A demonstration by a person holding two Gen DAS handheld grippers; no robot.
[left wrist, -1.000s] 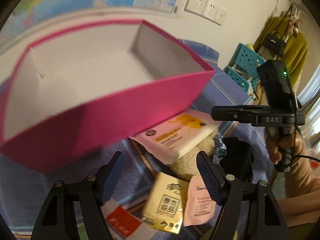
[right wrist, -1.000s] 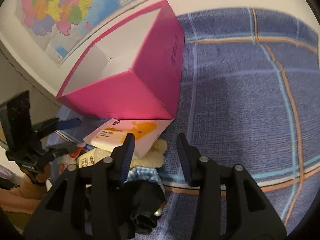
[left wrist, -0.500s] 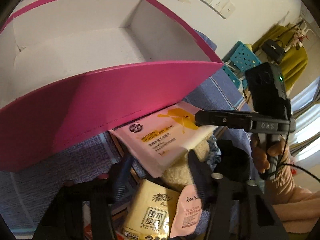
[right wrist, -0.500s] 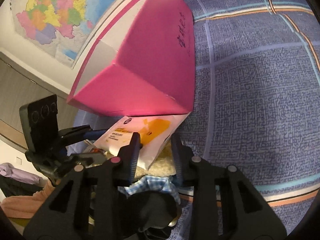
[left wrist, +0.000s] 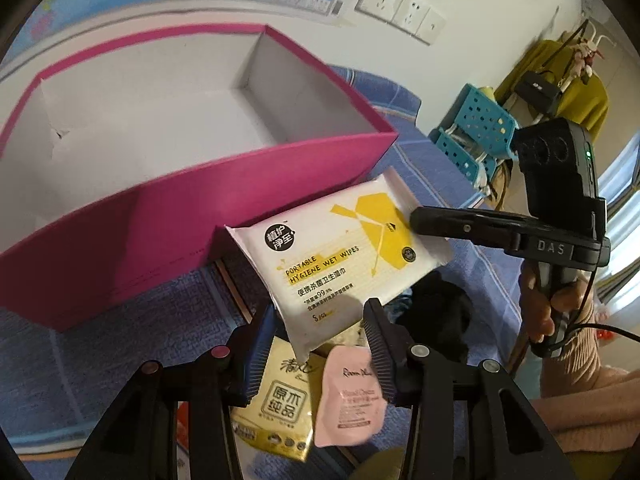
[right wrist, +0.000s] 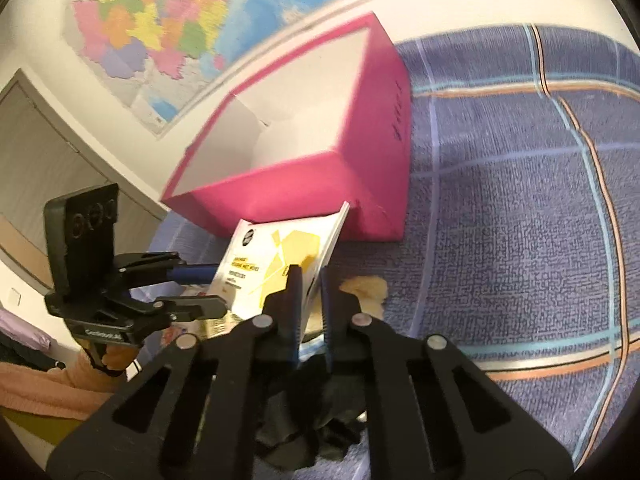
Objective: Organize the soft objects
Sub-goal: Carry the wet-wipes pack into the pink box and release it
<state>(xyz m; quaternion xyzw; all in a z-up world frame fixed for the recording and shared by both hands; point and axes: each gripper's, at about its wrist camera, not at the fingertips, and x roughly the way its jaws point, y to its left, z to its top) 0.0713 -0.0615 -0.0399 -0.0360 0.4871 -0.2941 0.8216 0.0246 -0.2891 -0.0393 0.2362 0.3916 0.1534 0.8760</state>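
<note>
A white and yellow pack of wet wipes [left wrist: 340, 256] is lifted off the pile, in front of the open pink box [left wrist: 200, 224]. My right gripper [right wrist: 308, 280] is shut on the pack's edge [right wrist: 280, 264]; in the left wrist view it [left wrist: 414, 220] comes in from the right. My left gripper [left wrist: 320, 320] is open, its fingers on either side of the pack's near corner, not closed on it. The box [right wrist: 304, 196] is white inside and holds nothing visible.
Under the pack lie a yellow tissue packet [left wrist: 280, 400], a pink sachet [left wrist: 352, 396], a black cloth [left wrist: 440, 316] and a cream fluffy item [right wrist: 364, 288]. The surface is a blue checked cloth [right wrist: 500, 240]. A wall with sockets and a map stands behind the box.
The right gripper closed on the wet wipes pack and lifted it off the pile. The left gripper pulled back and up, so the box now shows from above.
</note>
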